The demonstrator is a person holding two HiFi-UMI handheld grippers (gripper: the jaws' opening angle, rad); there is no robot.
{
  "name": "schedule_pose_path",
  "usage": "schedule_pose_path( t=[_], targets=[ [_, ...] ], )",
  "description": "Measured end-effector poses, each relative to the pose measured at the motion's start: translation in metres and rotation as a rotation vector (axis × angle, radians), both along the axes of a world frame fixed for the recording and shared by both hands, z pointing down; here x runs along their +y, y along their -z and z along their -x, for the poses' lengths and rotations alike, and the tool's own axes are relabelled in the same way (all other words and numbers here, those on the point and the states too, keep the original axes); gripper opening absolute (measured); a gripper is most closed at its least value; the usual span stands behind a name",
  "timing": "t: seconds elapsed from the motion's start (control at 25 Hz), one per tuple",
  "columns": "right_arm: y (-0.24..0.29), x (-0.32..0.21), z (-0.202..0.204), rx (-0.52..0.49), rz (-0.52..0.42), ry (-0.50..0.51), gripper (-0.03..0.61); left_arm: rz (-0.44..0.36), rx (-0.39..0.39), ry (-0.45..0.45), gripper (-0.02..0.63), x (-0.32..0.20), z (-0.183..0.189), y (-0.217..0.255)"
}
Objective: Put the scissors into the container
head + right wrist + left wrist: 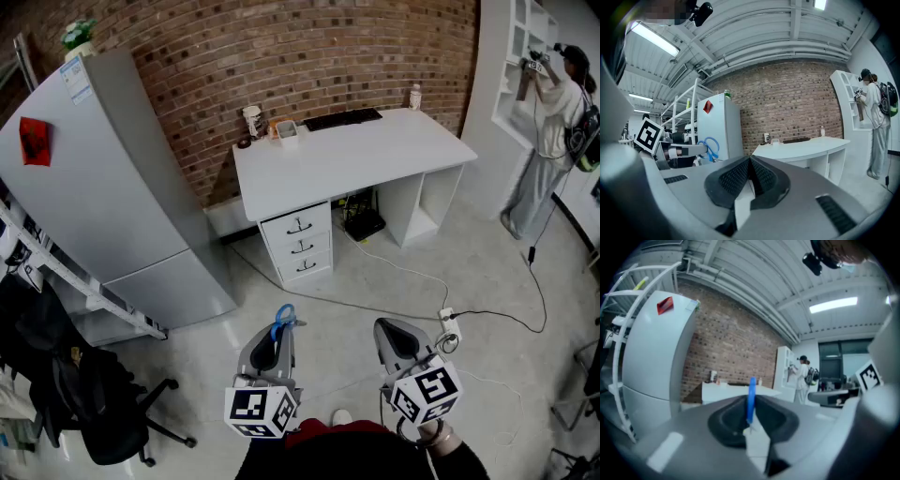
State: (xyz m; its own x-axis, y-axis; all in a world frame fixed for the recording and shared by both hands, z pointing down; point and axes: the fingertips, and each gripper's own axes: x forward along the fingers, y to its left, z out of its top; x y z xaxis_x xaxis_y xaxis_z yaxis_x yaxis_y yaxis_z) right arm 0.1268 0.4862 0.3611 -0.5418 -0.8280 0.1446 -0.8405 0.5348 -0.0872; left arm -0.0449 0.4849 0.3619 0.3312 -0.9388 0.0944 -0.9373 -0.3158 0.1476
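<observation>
Blue-handled scissors (283,321) stick up from my left gripper (276,352), which is shut on them low in the head view. In the left gripper view the blue handle (751,399) stands edge-on between the dark pads. The right gripper view shows the blue handle loops (708,146) off to its left. My right gripper (395,339) is beside the left one, shut with nothing between its jaws (750,174). A small clear container (287,130) stands at the back left of the white desk (347,159), well ahead of both grippers.
A grey-white fridge (103,187) stands left of the desk. A keyboard (342,118), a cup (251,120) and a bottle (415,96) sit along the desk's back edge. Cables and a power strip (450,323) lie on the floor. A person (553,131) stands at shelves, far right. A black chair (84,394) is at lower left.
</observation>
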Motion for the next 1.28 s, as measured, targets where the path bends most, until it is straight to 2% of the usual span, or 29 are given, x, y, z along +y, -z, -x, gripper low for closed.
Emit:
schedule_pose_path(
  t=[0.4, 0.92, 1.28],
  targets=[
    [0.003, -0.007, -0.013, -0.006, -0.024, -0.007, 0.009, -0.005, -0.004, 0.011, 0.048, -0.009, -0.005, 0.002],
    [0.018, -0.028, -0.046, -0.016, -0.052, -0.076, 0.009, -0.038, 0.0, 0.036, 0.048, -0.032, -0.001, 0.014],
    [0.018, -0.045, -0.045, -0.04, -0.047, -0.069, 0.009, -0.069, 0.008, 0.051, 0.048, -0.053, 0.003, 0.024]
  ],
)
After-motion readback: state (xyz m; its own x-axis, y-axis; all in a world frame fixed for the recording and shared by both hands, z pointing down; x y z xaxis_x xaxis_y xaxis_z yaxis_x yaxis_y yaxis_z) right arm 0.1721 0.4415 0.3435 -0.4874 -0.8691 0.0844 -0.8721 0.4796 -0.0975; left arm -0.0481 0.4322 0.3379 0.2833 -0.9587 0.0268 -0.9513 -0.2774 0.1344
